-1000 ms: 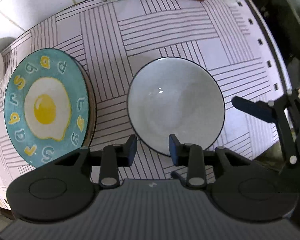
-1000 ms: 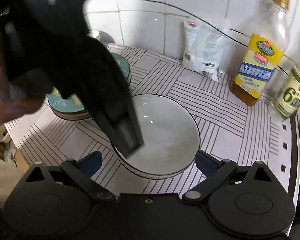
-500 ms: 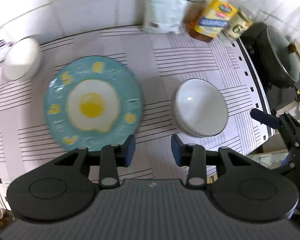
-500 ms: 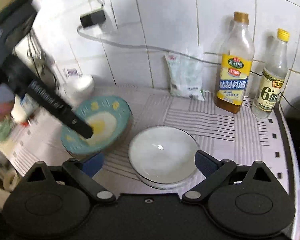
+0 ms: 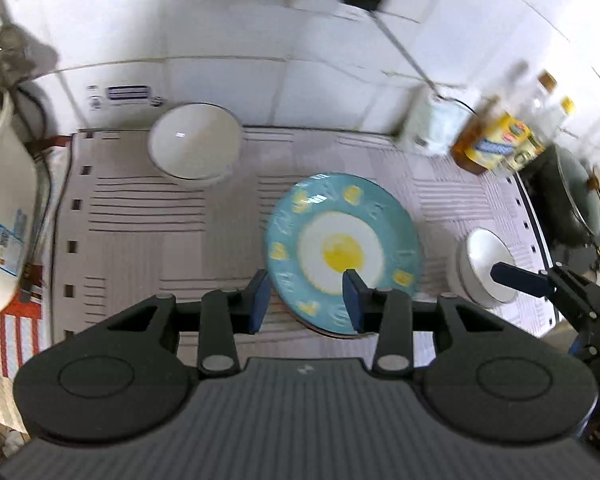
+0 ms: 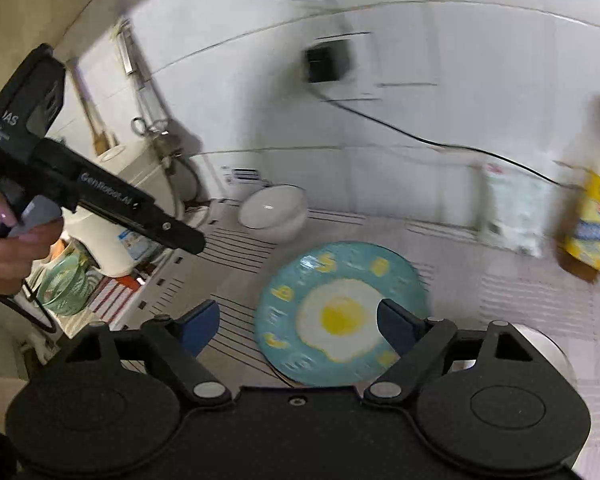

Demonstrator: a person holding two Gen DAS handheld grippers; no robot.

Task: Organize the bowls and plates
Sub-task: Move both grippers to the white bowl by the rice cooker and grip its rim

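- Hovering above the counter, the left gripper [image 5: 305, 300] has its jaws a modest gap apart with nothing between them; they widened slightly within the last second.
- The right gripper [image 6: 298, 326] stands wide open and empty, though its jaws have just been narrowing.
- The blue plate [image 5: 342, 252], round, glossy glazed ceramic printed with a fried egg and yellow letters, lies flat mid-counter, apparently on top of another plate, so plates look grouped.
- 1 white bowl [image 5: 194, 146], deep and smooth, sits at the back by the tiled wall, well apart from the plate.
- A second white bowl [image 5: 486, 266] sits near the counter's right edge, under the right gripper's finger in the left view; I judge the 2 bowls are not yet nested together.
- The striped mat [image 5: 140, 216], pale with dark line blocks, covers the counter, probably to cushion crockery.
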